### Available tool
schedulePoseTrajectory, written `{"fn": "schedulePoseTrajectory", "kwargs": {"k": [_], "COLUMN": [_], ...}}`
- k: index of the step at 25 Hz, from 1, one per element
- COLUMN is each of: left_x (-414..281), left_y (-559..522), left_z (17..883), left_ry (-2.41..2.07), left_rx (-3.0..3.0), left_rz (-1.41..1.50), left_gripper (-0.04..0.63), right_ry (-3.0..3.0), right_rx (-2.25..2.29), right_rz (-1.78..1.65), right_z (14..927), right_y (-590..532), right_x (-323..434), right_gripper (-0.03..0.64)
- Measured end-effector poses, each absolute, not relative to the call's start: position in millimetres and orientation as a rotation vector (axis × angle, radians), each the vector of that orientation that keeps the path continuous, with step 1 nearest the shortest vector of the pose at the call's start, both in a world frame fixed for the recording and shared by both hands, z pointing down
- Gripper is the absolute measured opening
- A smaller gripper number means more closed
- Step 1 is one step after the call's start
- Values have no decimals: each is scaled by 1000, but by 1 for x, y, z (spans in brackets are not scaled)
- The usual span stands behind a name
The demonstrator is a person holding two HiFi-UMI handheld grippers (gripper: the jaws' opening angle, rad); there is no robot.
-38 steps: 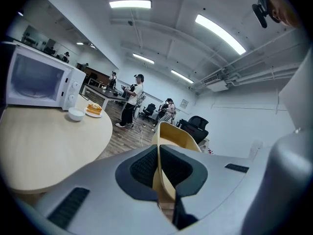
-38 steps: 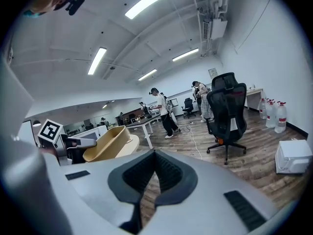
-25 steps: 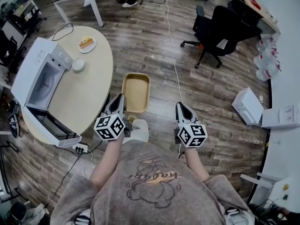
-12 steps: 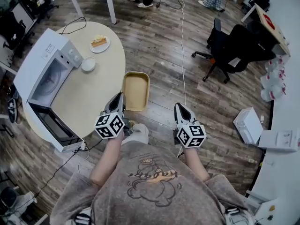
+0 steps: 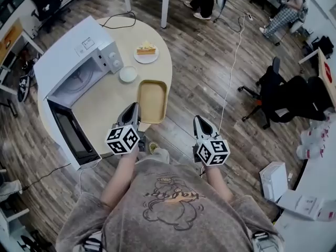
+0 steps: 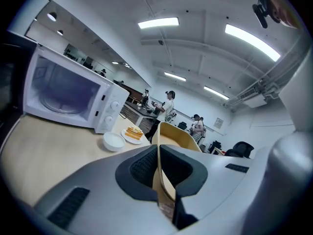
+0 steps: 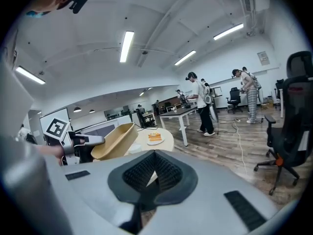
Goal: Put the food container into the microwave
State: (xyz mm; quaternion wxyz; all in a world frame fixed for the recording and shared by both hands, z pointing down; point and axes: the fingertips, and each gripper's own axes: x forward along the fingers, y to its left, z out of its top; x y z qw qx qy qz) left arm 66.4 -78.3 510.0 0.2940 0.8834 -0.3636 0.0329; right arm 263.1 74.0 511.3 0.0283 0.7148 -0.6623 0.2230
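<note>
The food container (image 5: 152, 101) is a shallow tan tray. My left gripper (image 5: 134, 111) is shut on its near rim and holds it level over the round table's (image 5: 102, 106) front edge. In the left gripper view the container's rim (image 6: 178, 136) runs between the jaws (image 6: 159, 166). The white microwave (image 5: 79, 62) stands on the table's left side, its door (image 5: 73, 133) swung open toward me and its cavity (image 6: 63, 89) empty. My right gripper (image 5: 200, 124) is shut and empty, off to the right above the floor; its own view shows the held container (image 7: 115, 141).
A small white bowl (image 5: 127, 74) sits by the microwave's control panel. A plate with a cake slice (image 5: 146, 51) lies further back. A black office chair (image 5: 286, 96) stands at the right, a cable (image 5: 231, 62) crosses the wood floor, and people stand at the far tables.
The table and microwave have drawn nearer and swung toward the middle. The container, held over the floor before, now reaches over the table's edge. Both grippers keep their grip state.
</note>
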Motion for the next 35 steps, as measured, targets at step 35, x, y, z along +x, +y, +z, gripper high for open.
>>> {"fn": "schedulePoseTrajectory", "kwargs": {"k": [35], "left_x": [-130], "left_y": [-157], "left_z": [511], "left_ry": [-1801], "left_rx": [1765], "left_rz": [-246], "left_gripper": [41], "right_ry": [-2657], "right_rx": [1126], "right_rz": [572], "right_z": [504], "right_y": [-199], "right_x": [94], "right_gripper": [3]}}
